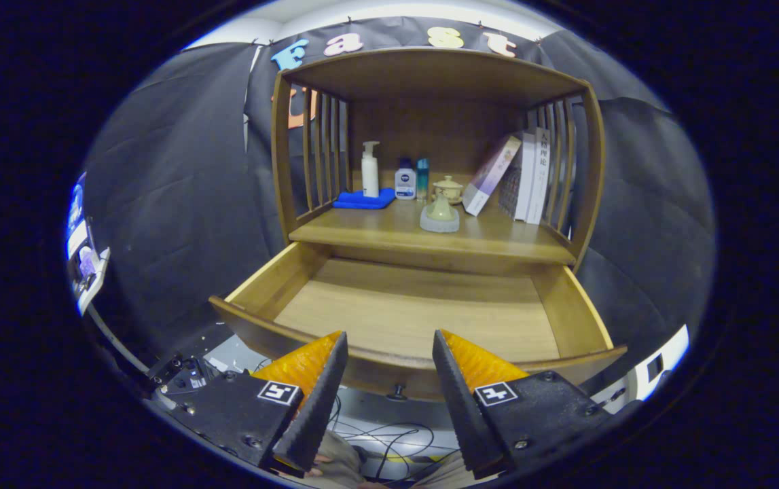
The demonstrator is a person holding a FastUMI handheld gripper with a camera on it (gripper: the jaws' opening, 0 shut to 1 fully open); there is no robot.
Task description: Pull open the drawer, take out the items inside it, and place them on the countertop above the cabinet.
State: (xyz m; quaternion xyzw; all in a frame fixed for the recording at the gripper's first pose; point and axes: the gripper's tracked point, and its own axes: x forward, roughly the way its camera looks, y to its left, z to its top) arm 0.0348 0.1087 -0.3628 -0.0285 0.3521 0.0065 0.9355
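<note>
I see the blue cloth (364, 199), pump bottle (370, 170) and small jars (405, 182) far left on the worktop (389, 234). The teapot (440, 210) is mid, the books (521, 176) far right, likely already unloaded. Drawer (416, 312) is pulled out, its visible floor bare; the near strip behind the front panel is hidden. Gripper (389, 370) fingers wide, holding nothing, over the knob (397, 392). Book titles unreadable.

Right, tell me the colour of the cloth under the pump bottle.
Blue; the cloth shows in the gripper view.
</note>
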